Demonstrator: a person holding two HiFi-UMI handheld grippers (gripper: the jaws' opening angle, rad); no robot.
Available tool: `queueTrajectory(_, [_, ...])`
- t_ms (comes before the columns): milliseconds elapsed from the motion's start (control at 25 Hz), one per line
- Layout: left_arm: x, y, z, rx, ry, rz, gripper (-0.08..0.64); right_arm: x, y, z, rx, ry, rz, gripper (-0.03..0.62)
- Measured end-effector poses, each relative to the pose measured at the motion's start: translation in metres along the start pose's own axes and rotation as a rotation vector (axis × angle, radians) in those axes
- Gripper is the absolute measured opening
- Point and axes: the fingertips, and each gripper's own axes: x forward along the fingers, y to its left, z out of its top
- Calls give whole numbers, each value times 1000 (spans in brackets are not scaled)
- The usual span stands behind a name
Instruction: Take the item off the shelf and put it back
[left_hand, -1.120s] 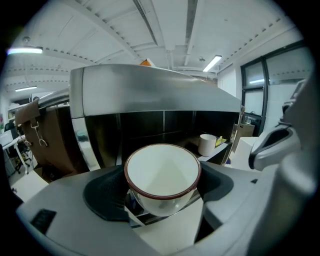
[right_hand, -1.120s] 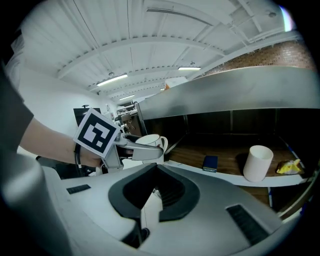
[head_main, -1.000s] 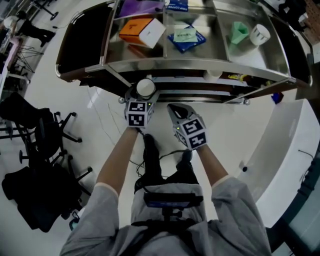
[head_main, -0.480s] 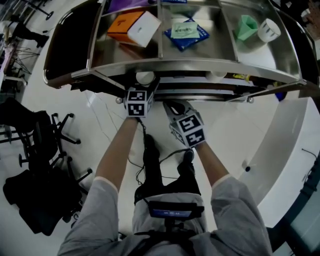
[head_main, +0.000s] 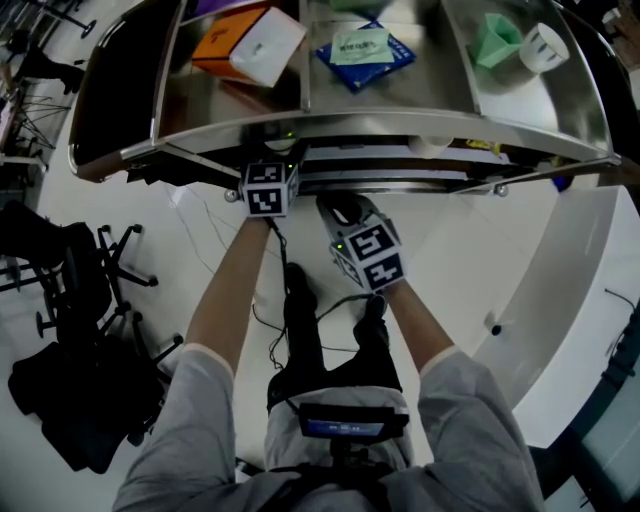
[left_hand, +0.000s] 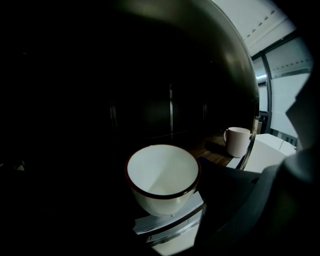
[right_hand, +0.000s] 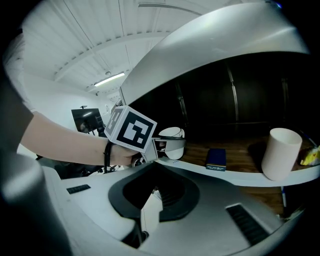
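Steel shelving fills the view; left gripper (right_hand: 169, 142) clamps a white bowl (left_hand: 162, 177) at the lower shelf (right_hand: 235, 176) edge, right gripper (head_main: 342, 210) closed, empty. Likely the put-back step: next, ease it inward, lower, let go

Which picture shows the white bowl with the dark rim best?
The left gripper view: the bowl fills the middle and you look right into it. The right gripper view shows it small and sideways, held in the left tongs. The head view hides it under the top shelf.
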Motion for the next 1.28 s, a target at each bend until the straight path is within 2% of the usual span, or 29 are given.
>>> queueTrajectory(160, [6,2,-12,-9,17,17,403,-1,-5,-1,5,2,-2,9])
queueTrajectory(360, [7,2,-9,-24,-29,18,404,-4,-10,-6,14,3,-9,9])
queueTrajectory(520, [7,6,-11,-55,-37,29,408,-5,-10,-12,13,11,-9,9])
queueTrajectory(640, [6,3,-9,-45,-30,13,426,-7,-10,-12,12,12,-13,9])
queueTrajectory(720, [3,3,-10,-40,-15,6,445,-9,-10,-11,14,10,-17,9])
queueTrajectory(1000, [-24,-2,-15,-23,60,17,445,-27,-7,-2,12,-4,-25,9])
queueTrajectory(1120, [-49,-11,-23,-18,106,29,445,-43,-5,1,11,-10,-29,9])
queueTrajectory(1280, [-98,-23,-26,-50,136,40,439,-74,1,6,0,-24,-27,9])
